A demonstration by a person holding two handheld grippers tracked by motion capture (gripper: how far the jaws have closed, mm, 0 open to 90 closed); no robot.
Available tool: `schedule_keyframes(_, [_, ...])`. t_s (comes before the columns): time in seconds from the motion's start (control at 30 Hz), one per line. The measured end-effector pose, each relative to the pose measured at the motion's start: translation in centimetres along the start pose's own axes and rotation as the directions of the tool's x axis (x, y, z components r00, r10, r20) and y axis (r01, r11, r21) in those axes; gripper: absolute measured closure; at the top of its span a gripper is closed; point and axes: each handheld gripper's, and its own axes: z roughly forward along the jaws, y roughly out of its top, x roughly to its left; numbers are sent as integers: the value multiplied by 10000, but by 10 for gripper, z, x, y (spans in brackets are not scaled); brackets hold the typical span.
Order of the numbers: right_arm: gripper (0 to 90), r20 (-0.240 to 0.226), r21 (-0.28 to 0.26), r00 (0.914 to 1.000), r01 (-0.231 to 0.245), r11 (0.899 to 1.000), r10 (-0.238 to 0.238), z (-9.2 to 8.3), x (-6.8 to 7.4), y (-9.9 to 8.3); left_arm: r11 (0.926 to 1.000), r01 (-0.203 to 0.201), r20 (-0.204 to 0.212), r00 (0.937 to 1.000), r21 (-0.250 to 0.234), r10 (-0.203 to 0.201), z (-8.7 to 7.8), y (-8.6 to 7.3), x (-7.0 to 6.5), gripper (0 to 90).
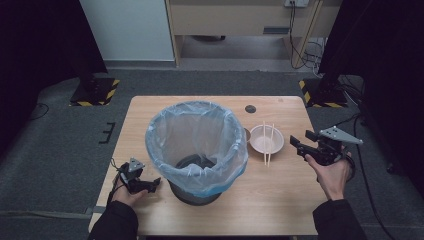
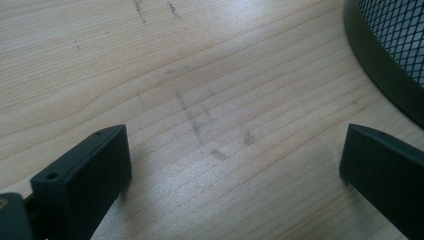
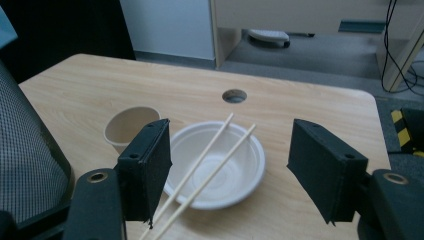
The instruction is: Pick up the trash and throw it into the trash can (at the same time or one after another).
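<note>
A black mesh waste bin (image 1: 196,187) lined with a pale blue plastic bag (image 1: 196,135) stands mid-table. To its right sits a white bowl (image 1: 266,139) with two wooden chopsticks (image 1: 268,142) laid across it, and a tan paper cup (image 3: 131,128) between bowl and bin. My right gripper (image 1: 300,145) hovers open above the table's right edge, its jaws pointing at the bowl (image 3: 225,167) and chopsticks (image 3: 207,167), nothing between them. My left gripper (image 1: 155,184) rests low on the table at the bin's left, open and empty, with the bin's base (image 2: 385,65) at its right.
The wooden table (image 1: 280,200) has a round cable hole (image 1: 250,109) at the back right. Beyond it are grey carpet, a wooden cabinet (image 1: 240,20), cables and two black stands with hazard-striped feet (image 1: 95,92).
</note>
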Motion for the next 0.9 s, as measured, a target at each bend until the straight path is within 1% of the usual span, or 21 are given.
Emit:
schedule_keyframes(0.1, [330, 5, -65, 10000, 40, 10000, -40, 2, 2, 5, 10000, -1, 0, 10000, 1, 1, 0, 0, 0, 0])
schedule_keyframes(0.17, [326, 95, -211, 10000, 30, 9998, -28, 5, 3, 9, 10000, -3, -1, 10000, 1, 3, 0, 0, 0, 0])
schedule_keyframes(0.3, [319, 216, -322, 9998, 45, 9995, -38, 14, 1, 20, 10000, -4, 0, 10000, 3, 4, 0, 0, 0, 0])
schedule_keyframes(0.33, [352, 199, -317, 9996, 185, 9993, -179, 18, 1, 23, 10000, -2, -2, 10000, 1, 2, 0, 0, 0, 0])
schedule_keyframes(0.4, [354, 235, -165, 9993, 300, 9994, -296, 25, 1, 26, 10000, -2, -2, 10000, 0, 2, 0, 0, 0, 0])
schedule_keyframes(0.43, [354, 235, -165, 9993, 300, 9994, -296, 25, 1, 26, 10000, -2, -2, 10000, 0, 2, 0, 0, 0, 0])
schedule_keyframes(0.47, [354, 255, -9, 9992, 318, 9995, -318, 32, 2, 27, 10000, -3, 1, 10000, 1, 3, 0, 0, 0, 0])
schedule_keyframes(0.57, [371, 207, 226, 9987, 461, 9987, -466, 43, 4, 28, 10000, 0, 0, 10000, 0, 0, 0, 0, 0, 0])
schedule_keyframes(0.63, [379, 210, 246, 9987, 466, 9986, -472, 45, 4, 27, 10000, -3, -1, 10000, 0, 3, 0, 0, 0, 0])
schedule_keyframes(0.67, [387, 281, 261, 9987, 408, 9988, -416, 52, 5, 26, 10000, -3, -1, 10000, 2, 3, 0, 0, 0, 0])
schedule_keyframes(0.7, [382, 281, 261, 9987, 408, 9988, -416, 52, 5, 26, 10000, 0, -1, 10000, 0, 0, 0, 0, 0, 0])
schedule_keyframes(0.73, [390, 373, 280, 9992, 133, 9995, -143, 60, 5, 22, 10000, 1, 0, 10000, 0, -1, 0, 0, 0, 0])
schedule_keyframes(0.77, [390, 373, 280, 9992, 133, 9995, -143, 60, 5, 22, 10000, 1, 0, 10000, 0, -1, 0, 0, 0, 0])
schedule_keyframes(0.83, [419, 506, 381, 9987, 39, 9993, -59, 68, 5, 18, 10000, -1, 1, 10000, 1, 1, 0, 0, 0, 0])
schedule_keyframes(0.9, [451, 586, 550, 9983, 38, 9985, -71, 75, 5, 13, 10000, -3, 0, 10000, 3, 3, 0, 0, 0, 0])
